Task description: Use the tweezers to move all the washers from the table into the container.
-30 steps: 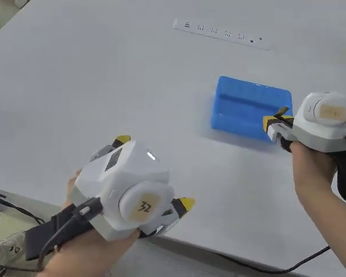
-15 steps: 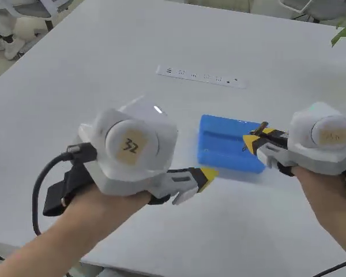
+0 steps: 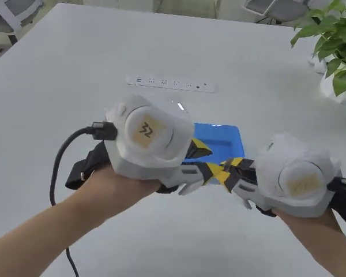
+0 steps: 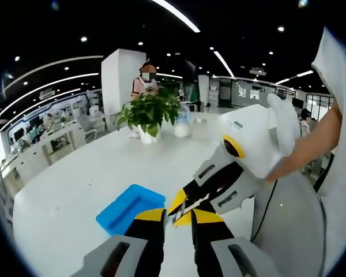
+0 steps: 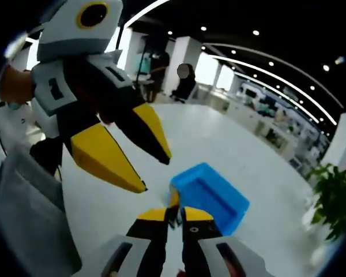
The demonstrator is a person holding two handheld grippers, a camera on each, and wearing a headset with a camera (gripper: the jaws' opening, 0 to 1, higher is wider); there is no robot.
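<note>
One blue container (image 3: 225, 140); left tongs (image 4: 179, 218) apart, right tongs (image 5: 174, 214) clamped on tweezers (image 5: 173, 199); one power strip (image 3: 170, 83) behind.

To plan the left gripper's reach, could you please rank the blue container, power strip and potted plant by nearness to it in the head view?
1. blue container, just beyond the left gripper.
2. power strip, farther back, mid-table.
3. potted plant, far right, at the back.

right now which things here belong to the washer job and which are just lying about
Job: blue container, thin tool (likely the tweezers) in right gripper, left gripper open.
Lying about: power strip, potted plant.
</note>
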